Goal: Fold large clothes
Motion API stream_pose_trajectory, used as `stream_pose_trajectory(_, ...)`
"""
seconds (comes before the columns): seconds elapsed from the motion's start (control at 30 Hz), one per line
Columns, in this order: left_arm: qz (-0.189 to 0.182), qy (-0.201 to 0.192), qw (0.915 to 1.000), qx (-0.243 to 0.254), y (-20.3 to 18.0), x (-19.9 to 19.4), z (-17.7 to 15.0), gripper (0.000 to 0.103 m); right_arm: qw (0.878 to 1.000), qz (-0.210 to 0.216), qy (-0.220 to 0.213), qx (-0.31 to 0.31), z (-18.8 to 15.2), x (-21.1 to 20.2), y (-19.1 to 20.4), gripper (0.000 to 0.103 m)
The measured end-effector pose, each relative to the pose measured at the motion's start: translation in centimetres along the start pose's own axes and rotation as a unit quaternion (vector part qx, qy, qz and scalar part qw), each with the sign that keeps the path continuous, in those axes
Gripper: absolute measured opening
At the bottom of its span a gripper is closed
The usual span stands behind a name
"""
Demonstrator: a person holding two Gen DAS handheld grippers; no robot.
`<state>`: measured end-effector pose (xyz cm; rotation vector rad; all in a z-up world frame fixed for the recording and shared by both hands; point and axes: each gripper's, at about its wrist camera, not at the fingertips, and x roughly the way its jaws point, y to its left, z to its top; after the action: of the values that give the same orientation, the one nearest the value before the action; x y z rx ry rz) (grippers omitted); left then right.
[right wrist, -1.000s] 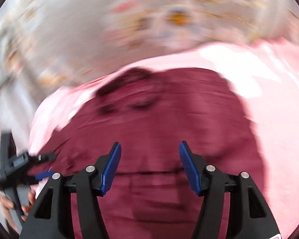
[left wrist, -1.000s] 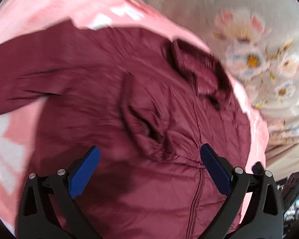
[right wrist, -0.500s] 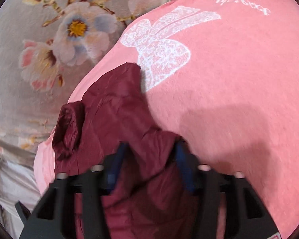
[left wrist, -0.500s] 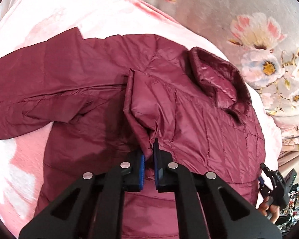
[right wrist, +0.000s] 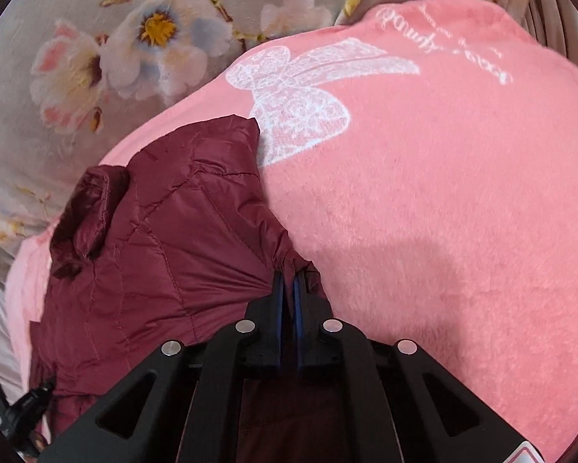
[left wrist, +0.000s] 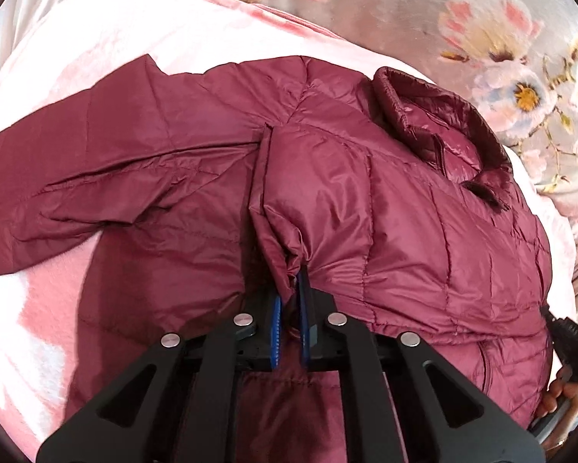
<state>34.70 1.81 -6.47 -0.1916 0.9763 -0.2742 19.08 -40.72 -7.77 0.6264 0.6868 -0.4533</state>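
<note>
A maroon quilted jacket (left wrist: 404,212) lies front up on a pink blanket (left wrist: 96,58), collar at the far right, one sleeve stretched out to the left. My left gripper (left wrist: 290,289) pinches a raised fold of the jacket near the armpit seam; its jaws are opening slightly, with the fabric still pressed between the blue pads. In the right wrist view my right gripper (right wrist: 287,285) grips the jacket's (right wrist: 154,250) right edge, where the cloth bunches. Its jaws are closing, with the fabric squeezed between them.
The pink blanket (right wrist: 423,193) carries a white bow print (right wrist: 300,104) and spreads wide to the right of the jacket. A grey floral sheet (right wrist: 115,58) lies beyond the collar. A person's hand (left wrist: 562,405) shows at the left wrist view's lower right edge.
Both grippers stood open above the jacket a second ago and have since come down and shut on its fabric. The right one swung over to the jacket's right edge.
</note>
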Motion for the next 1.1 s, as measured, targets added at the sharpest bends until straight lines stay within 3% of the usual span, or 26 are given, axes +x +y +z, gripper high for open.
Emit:
stream_pose_trajectory(0.13, 0.045, -0.032, 0.9984, 0.011, 1.5, -4.0, 0.2, 0.045, 0.999, -0.033, -0.034, -0.025, -0.4, -3.5, 1.2, 0.014)
stream_pose_trajectory(0.17, 0.059, -0.049, 0.9969, 0.014, 1.8, -5.2, 0.5, 0.048, 0.997, -0.038, -0.050, -0.039, -0.5, -4.7, 2.0, 0.014)
stream_pose_trajectory(0.23, 0.076, -0.070, 0.9945, 0.014, 1.8, -6.9, 1.4, 0.048, 0.995, -0.021, -0.066, -0.073, -0.7, -6.3, 4.4, 0.014)
stream_pose_trajectory(0.37, 0.022, -0.065, 0.9977, -0.003, -0.3, -7.8, 3.3, 0.048, 0.988, 0.038, -0.042, -0.146, -1.8, -6.3, 11.1, 0.014)
stream_pose_trajectory(0.43, 0.001, -0.043, 0.9990, 0.012, -2.7, -6.3, 3.5, 0.050, 0.980, 0.049, -0.028, -0.192, -3.2, -5.4, 14.5, 0.014)
stream_pose_trajectory(0.53, 0.027, -0.013, 0.9990, 0.032, -4.7, -2.6, 2.7, 0.050, 0.963, 0.039, 0.003, -0.267, -5.6, -2.5, 18.1, 0.014)
stream_pose_trajectory(0.63, 0.051, 0.019, 0.9978, 0.037, -4.4, 0.7, 1.3, 0.049, 0.953, 0.001, 0.023, -0.302, -7.3, 0.6, 18.2, 0.014)
stream_pose_trajectory(0.7, 0.048, 0.000, 0.9976, 0.049, -3.8, 0.8, 0.4, 0.050, 0.955, -0.008, 0.021, -0.295, -7.3, 1.2, 16.8, 0.007)
stream_pose_trajectory(0.73, 0.061, -0.008, 0.9964, 0.059, -3.5, 0.7, 0.1, 0.049, 0.958, -0.011, 0.019, -0.286, -7.1, 1.1, 16.2, 0.007)
stream_pose_trajectory(0.8, 0.052, -0.015, 0.9965, 0.064, -2.9, 0.3, -0.2, 0.048, 0.965, -0.023, 0.013, -0.261, -6.3, 1.2, 14.5, 0.006)
stream_pose_trajectory(0.9, 0.048, -0.026, 0.9955, 0.077, -2.6, -0.1, -0.9, 0.048, 0.973, -0.002, 0.020, -0.228, -5.8, 1.6, 12.9, 0.003)
stream_pose_trajectory(1.1, 0.064, -0.044, 0.9925, 0.094, -3.3, -0.2, -1.4, 0.048, 0.964, -0.041, 0.005, -0.261, -6.7, 1.7, 14.3, 0.004)
